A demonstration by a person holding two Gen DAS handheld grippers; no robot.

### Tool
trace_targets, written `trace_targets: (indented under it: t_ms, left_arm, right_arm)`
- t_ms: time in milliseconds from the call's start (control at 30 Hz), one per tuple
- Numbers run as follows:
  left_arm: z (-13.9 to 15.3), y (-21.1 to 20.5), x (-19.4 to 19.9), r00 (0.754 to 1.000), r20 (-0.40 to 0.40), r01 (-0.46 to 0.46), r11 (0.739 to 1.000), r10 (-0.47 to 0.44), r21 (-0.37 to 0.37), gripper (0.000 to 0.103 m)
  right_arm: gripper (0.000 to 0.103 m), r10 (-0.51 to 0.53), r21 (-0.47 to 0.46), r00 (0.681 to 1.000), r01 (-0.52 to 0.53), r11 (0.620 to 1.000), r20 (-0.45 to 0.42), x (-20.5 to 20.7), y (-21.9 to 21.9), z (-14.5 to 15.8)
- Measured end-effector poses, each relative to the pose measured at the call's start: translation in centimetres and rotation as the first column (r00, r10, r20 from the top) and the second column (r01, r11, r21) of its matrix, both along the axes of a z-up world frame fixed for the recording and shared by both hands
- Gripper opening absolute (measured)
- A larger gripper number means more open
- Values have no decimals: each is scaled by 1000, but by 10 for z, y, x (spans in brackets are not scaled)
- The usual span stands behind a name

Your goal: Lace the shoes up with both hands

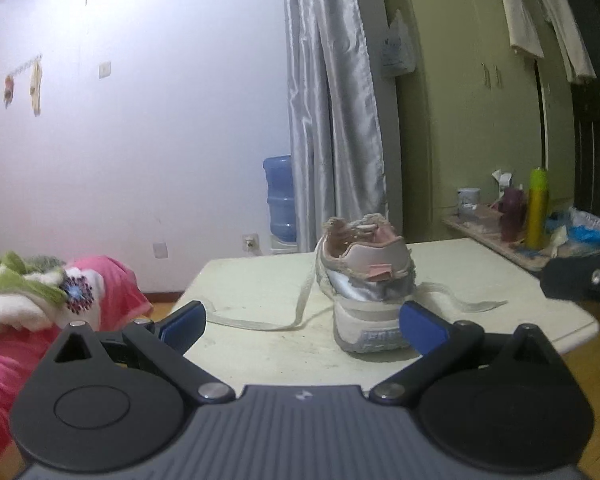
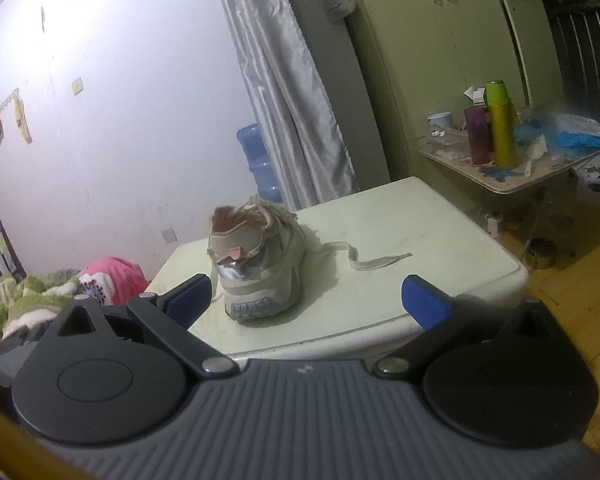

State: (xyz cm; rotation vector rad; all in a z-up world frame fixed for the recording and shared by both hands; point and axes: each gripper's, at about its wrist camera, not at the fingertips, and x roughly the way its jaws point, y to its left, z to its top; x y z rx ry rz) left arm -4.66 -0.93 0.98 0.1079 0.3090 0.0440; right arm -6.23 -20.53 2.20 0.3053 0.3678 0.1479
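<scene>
Left wrist view: low, just off the surface's (image 1: 260,280) near edge, facing the shoe's (image 1: 366,280) heel at 12 o'clock. Right wrist view: higher, farther back, tilted; shoe (image 2: 256,268) toward 11 o'clock. Both share surface (image 2: 400,240), shoe, curtain (image 1: 332,100), water jug (image 1: 280,196).

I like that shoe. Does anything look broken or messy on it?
Yes. The shoe has a frayed, torn collar, and its laces lie loose across the table on both sides, untied.

The shoe (image 1: 366,276) has frayed cloth and a shiny silver heel; the table (image 1: 260,280) looks smooth (a bit dirty), the curtain (image 1: 332,100) glossy.
</scene>
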Motion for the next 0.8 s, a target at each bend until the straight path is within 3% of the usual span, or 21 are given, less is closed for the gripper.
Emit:
trace_targets:
  t_ms: [233, 800]
  left_arm:
    - [-1, 4, 3, 999, -18, 30, 999, -31, -43, 103]
    - [1, 3, -1, 997, -21, 66, 995, -68, -71, 103]
  right_arm:
    - [102, 11, -4, 1000, -11, 1000, -5, 3, 3, -1]
    - [102, 13, -13, 1000, -13, 1000, -7, 1, 6, -1]
